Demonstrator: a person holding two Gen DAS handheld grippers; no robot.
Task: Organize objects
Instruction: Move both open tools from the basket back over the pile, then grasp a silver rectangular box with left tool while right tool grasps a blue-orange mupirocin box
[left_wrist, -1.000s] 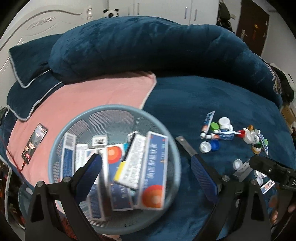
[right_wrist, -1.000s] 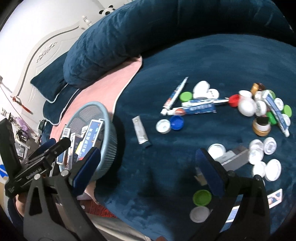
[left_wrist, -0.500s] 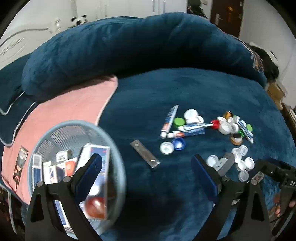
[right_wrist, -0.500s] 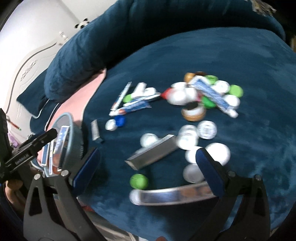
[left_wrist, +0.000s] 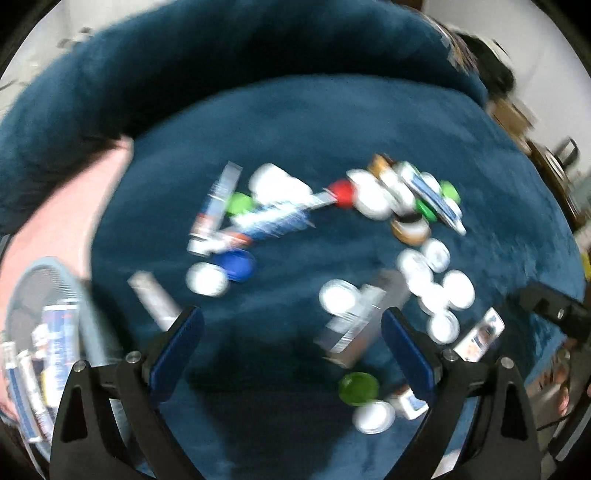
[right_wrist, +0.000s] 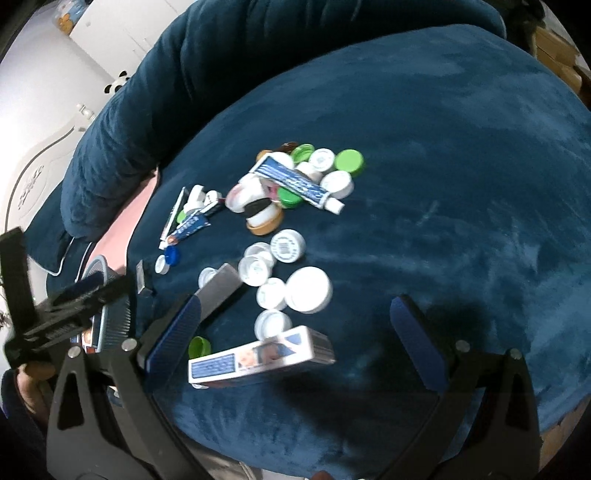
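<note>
Both grippers hang open and empty over a dark blue plush bed. My left gripper (left_wrist: 291, 343) is above a grey box (left_wrist: 360, 325) lying among white caps; the view is blurred. A grey basket (left_wrist: 88, 325) holding several blue-and-white boxes sits at the far left. Toothpaste tubes (left_wrist: 258, 221), a blue cap (left_wrist: 236, 264) and a green cap (left_wrist: 358, 386) are scattered around. My right gripper (right_wrist: 295, 334) is just above a blue-and-white box (right_wrist: 258, 356). The grey box (right_wrist: 218, 284), white caps (right_wrist: 308, 284) and a tube (right_wrist: 295, 181) lie farther off.
A pink blanket (left_wrist: 62, 221) covers the bed's left side behind the basket. A thick blue bolster (right_wrist: 166, 85) runs along the far edge. The left gripper's body (right_wrist: 66, 317) and a hand show at left in the right wrist view. Bare blue bedding (right_wrist: 461, 184) spreads to the right.
My left gripper has swung right, from over the basket to over the scattered caps and grey box. My right gripper has moved right and closer, now over the blue-and-white box.
</note>
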